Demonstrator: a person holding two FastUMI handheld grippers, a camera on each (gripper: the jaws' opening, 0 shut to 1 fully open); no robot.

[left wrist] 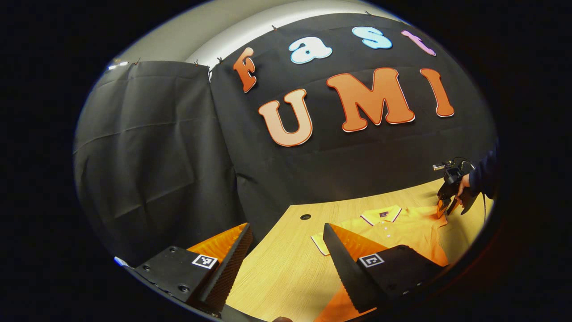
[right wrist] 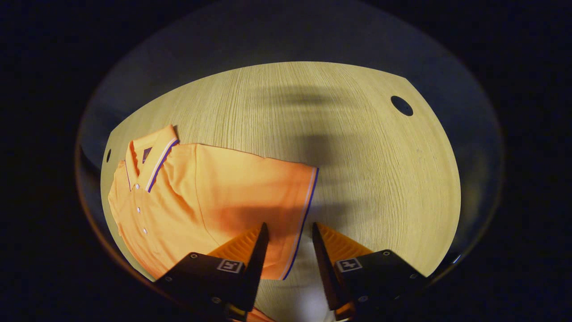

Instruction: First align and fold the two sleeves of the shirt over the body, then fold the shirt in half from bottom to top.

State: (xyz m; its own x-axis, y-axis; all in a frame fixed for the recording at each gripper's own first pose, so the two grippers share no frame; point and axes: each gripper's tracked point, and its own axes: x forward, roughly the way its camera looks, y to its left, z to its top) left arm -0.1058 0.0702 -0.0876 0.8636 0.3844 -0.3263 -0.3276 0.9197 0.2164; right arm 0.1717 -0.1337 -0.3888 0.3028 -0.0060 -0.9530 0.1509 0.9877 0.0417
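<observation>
The shirt [right wrist: 210,201] lies flat on the tabletop [right wrist: 357,156], its collar [left wrist: 381,215] toward the back edge by the wall. One sleeve [right wrist: 277,214] lies spread out to the side. A small round hole [right wrist: 401,105] sits near the tabletop's back edge, well apart from the shirt.

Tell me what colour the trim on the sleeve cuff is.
White and dark blue stripes edge the orange sleeve cuff, clearest in the right gripper view.

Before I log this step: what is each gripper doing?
Left gripper: open, holding nothing.
Right gripper: open, straddling the shirt's sleeve edge.
</observation>
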